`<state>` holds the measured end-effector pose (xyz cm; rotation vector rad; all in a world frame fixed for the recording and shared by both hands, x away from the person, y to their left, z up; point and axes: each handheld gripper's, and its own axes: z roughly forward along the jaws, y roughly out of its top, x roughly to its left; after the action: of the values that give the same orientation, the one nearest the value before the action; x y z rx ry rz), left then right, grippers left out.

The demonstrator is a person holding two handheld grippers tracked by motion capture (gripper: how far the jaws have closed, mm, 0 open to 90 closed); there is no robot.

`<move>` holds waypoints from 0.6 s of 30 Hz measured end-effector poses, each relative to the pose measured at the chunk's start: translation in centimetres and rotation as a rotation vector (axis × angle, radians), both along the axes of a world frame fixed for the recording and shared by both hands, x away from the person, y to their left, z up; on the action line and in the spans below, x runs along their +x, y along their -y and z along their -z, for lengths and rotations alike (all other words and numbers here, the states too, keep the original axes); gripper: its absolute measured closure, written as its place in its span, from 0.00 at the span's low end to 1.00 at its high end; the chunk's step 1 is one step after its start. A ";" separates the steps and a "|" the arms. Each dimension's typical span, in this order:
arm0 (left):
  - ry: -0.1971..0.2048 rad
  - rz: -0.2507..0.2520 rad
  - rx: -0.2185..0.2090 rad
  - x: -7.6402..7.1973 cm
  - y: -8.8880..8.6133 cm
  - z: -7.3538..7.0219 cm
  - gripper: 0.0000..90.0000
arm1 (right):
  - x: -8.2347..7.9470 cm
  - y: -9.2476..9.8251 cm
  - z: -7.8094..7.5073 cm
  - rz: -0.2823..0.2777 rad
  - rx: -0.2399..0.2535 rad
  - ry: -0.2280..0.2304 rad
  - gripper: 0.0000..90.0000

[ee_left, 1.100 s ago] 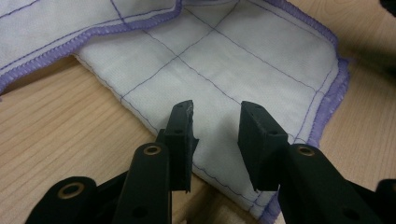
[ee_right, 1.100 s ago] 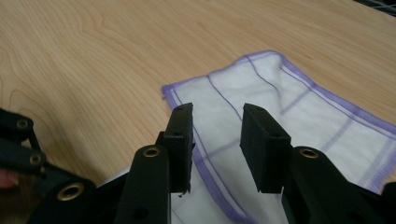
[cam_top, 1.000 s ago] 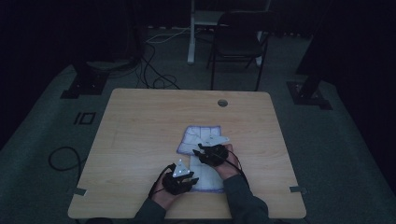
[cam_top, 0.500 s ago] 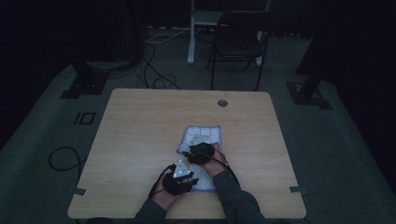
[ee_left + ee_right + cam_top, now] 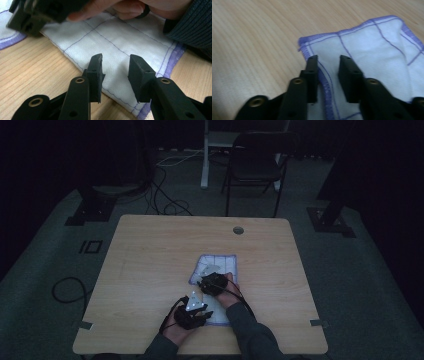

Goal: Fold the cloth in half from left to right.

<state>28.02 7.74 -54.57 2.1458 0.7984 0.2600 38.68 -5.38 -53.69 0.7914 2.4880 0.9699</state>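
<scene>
White cloth with purple stitched hem [image 5: 372, 52]: soft, light, limp; best pinched at hem. Right gripper [image 5: 327, 62] just closing astride hem, probably not yet pinching. Left gripper [image 5: 115, 65] unclenched over cloth.

This looks like a dim recording lab or studio rather than a home: a single pale wooden counter [image 5: 165, 270] with a round cable hole [image 5: 238, 230] stands alone in the middle of the frame on dark grey carpet [image 5: 370, 285], with blackness all around the edges. Heavy black stand bases [image 5: 92, 207] sit at the upper left and upper right of the frame, and loose cables [image 5: 167, 195] snake across the floor above the counter and at the lower left. At the top centre a black folding chair [image 5: 257, 167] stands beside a white desk leg [image 5: 205, 160].
</scene>
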 end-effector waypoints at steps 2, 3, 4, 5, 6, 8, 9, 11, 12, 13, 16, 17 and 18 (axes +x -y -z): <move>-0.001 0.000 0.000 0.0 0.0 0.0 0.72 | 0.2 0.2 -0.1 0.017 0.016 -0.009 0.88; -0.001 -0.001 -0.001 0.0 0.0 0.0 0.72 | 0.3 0.4 -0.1 0.026 0.030 -0.019 0.90; -0.002 -0.001 -0.001 0.0 0.0 0.0 0.72 | 0.4 0.5 -0.1 0.033 0.043 -0.026 0.92; -0.003 -0.001 -0.003 0.0 0.0 0.0 0.72 | 0.4 0.6 -0.2 0.038 0.051 -0.028 0.93; -0.004 -0.001 -0.003 0.0 0.0 0.0 0.72 | 0.4 0.7 -0.3 0.043 0.058 -0.027 0.94; -0.004 0.000 -0.004 0.0 0.0 0.0 0.71 | 0.4 1.0 -0.4 0.048 0.068 -0.026 0.94; -0.004 -0.001 -0.003 0.0 0.0 0.0 0.72 | 0.5 1.1 -0.5 0.054 0.073 -0.024 0.94; -0.004 -0.002 -0.004 0.0 0.0 0.0 0.72 | 0.6 1.4 -0.7 0.065 0.083 -0.020 0.94; -0.004 -0.002 -0.004 0.0 0.0 0.0 0.72 | 0.6 1.5 -0.8 0.069 0.085 -0.018 0.94; -0.003 -0.002 -0.004 0.0 0.0 0.0 0.71 | 0.7 1.7 -0.9 0.074 0.087 -0.016 0.94; -0.004 -0.003 -0.004 0.0 0.0 0.0 0.71 | 0.9 2.3 -1.2 0.089 0.096 -0.010 0.94; -0.004 -0.002 -0.005 0.0 0.0 0.0 0.71 | 1.0 2.5 -1.3 0.093 0.099 -0.009 0.94; -0.005 -0.002 -0.004 0.0 0.0 0.0 0.71 | 1.1 2.7 -1.4 0.099 0.102 -0.007 0.94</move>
<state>28.03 7.77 -54.57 2.1427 0.8028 0.2542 39.76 -8.06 -52.27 0.9419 2.3958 1.0667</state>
